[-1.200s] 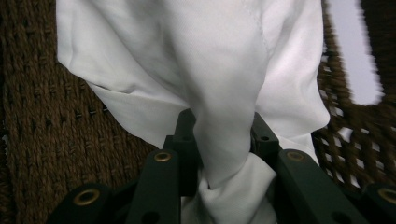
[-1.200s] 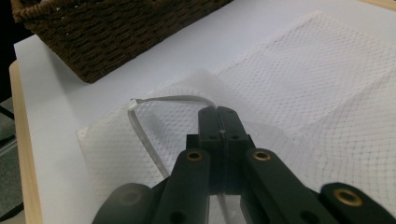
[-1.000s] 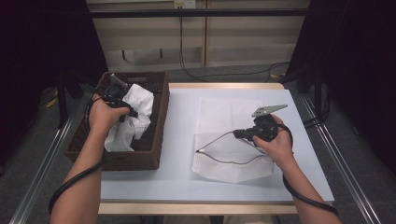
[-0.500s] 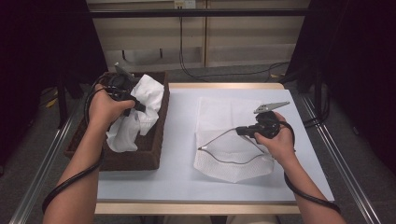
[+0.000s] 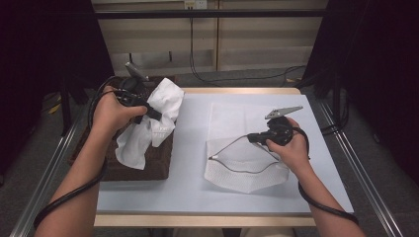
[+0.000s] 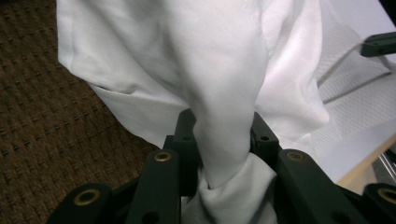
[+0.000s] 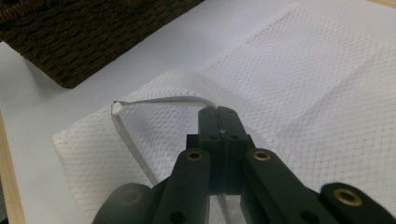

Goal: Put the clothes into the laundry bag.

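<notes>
A white cloth [image 5: 150, 131] hangs bunched above the brown woven basket [image 5: 148, 168] at the table's left. My left gripper [image 5: 156, 116] is shut on it, and in the left gripper view the fabric [image 6: 210, 70] is pinched between the jaws of my left gripper [image 6: 219, 137] over the basket weave [image 6: 46, 116]. A white mesh bag [image 5: 242, 175] lies flat on the table's right half. My right gripper [image 5: 251, 138] is shut on the bag's rim. In the right gripper view the rim strip [image 7: 140, 154] runs into the closed jaws of my right gripper [image 7: 223, 116], on the mesh [image 7: 303, 93].
The pale table top [image 5: 192, 148] has a wooden front edge [image 5: 197, 219]. Metal rails [image 5: 360, 168] run along both sides. Cables [image 5: 64, 197] trail from both grippers along the forearms. Shelving and dark curtains stand behind the table.
My left gripper has lifted the white cloth higher out of the basket and toward the right. The right gripper has stayed shut on the mesh bag's rim, nearly still.
</notes>
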### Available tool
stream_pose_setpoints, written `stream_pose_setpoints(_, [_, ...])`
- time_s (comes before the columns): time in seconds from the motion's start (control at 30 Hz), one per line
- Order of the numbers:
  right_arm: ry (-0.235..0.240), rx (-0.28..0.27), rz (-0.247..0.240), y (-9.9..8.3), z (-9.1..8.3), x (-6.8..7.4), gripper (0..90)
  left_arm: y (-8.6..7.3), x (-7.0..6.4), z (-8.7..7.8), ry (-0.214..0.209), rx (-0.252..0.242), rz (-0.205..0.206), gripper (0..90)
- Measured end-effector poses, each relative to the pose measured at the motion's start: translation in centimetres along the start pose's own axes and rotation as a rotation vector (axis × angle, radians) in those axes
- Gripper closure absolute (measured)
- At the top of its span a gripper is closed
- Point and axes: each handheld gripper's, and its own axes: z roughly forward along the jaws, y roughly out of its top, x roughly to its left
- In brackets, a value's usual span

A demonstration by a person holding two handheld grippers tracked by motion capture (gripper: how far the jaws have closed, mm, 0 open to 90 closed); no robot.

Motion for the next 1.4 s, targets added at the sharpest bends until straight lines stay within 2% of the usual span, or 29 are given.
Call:
stream_pose_setpoints(0.03, [0.0,0.0,-0.001,0.1,0.0,0.0,90.0,0.0,-0.5,-0.1,-0.009,0.005,0.022,70.9])
stream_pose_setpoints(0.13, [0.0,0.003,-0.004,0.1,0.1,0.1,90.0,0.1,-1.0,-0.2,-0.016,0.004,0.037,70.9])
stream_pose_setpoints(0.17, [-0.006,0.005,-0.004,0.1,0.1,0.1,90.0,0.3,-1.6,-0.3,-0.021,0.007,0.056,70.9])
stream_pose_setpoints(0.2, [-0.009,0.008,-0.007,0.1,0.1,0.0,90.0,0.3,-1.6,-0.3,-0.021,0.007,0.056,70.9])
stream_pose_setpoints(0.23, [-0.01,0.009,-0.006,0.1,0.2,0.0,90.0,0.4,-2.2,-0.3,-0.043,0.007,0.073,70.9])
stream_pose_setpoints(0.33, [-0.013,0.007,0.007,0.1,0.2,-0.1,90.0,0.5,-2.9,-0.3,-0.048,0.006,0.092,70.9])
stream_pose_setpoints(0.4, [-0.01,0.006,0.013,0.1,0.3,-0.2,90.0,0.7,-3.8,-0.2,-0.073,0.009,0.135,70.8])
stream_pose_setpoints(0.47, [-0.013,0.003,0.017,0.2,0.3,-0.1,90.0,0.6,-4.3,-0.1,-0.079,-0.001,0.125,70.9])
stream_pose_setpoints(0.53, [-0.012,0.004,0.021,0.2,0.3,-0.1,90.0,0.7,-4.8,0.0,-0.085,0.01,0.162,70.8])
stream_pose_setpoints(0.57, [-0.01,0.005,0.017,0.3,0.3,-0.2,90.0,0.7,-5.2,0.1,-0.088,0.003,0.16,70.8])
stream_pose_setpoints(0.6, [-0.013,0.006,0.014,0.3,0.4,-0.1,90.0,0.7,-5.6,0.2,-0.097,0.014,0.18,70.8])
stream_pose_setpoints(0.87, [-0.025,0.007,0.017,0.5,0.2,-0.2,90.0,0.8,-7.3,0.3,-0.122,0.017,0.223,70.8])
stream_pose_setpoints(1.0, [-0.026,0.011,0.019,0.6,0.3,-0.3,90.0,0.9,-8.1,0.5,-0.146,0.034,0.243,70.9])
stream_pose_setpoints(1.2, [-0.028,0.007,0.023,0.6,0.2,-0.5,90.0,0.9,-9.1,0.9,-0.158,0.037,0.27,70.8])
stream_pose_setpoints(1.27, [-0.028,0.008,0.035,0.6,0.3,-0.5,90.0,0.7,-9.6,1.1,-0.155,0.045,0.285,70.8])
stream_pose_setpoints(1.37, [-0.032,0.006,0.03,0.6,0.4,-0.6,90.0,0.5,-10.1,1.5,-0.18,0.056,0.299,70.8])
stream_pose_setpoints(1.4, [-0.034,0.01,0.028,0.7,0.4,-0.6,90.0,0.3,-10.5,1.8,-0.176,0.07,0.313,70.8])
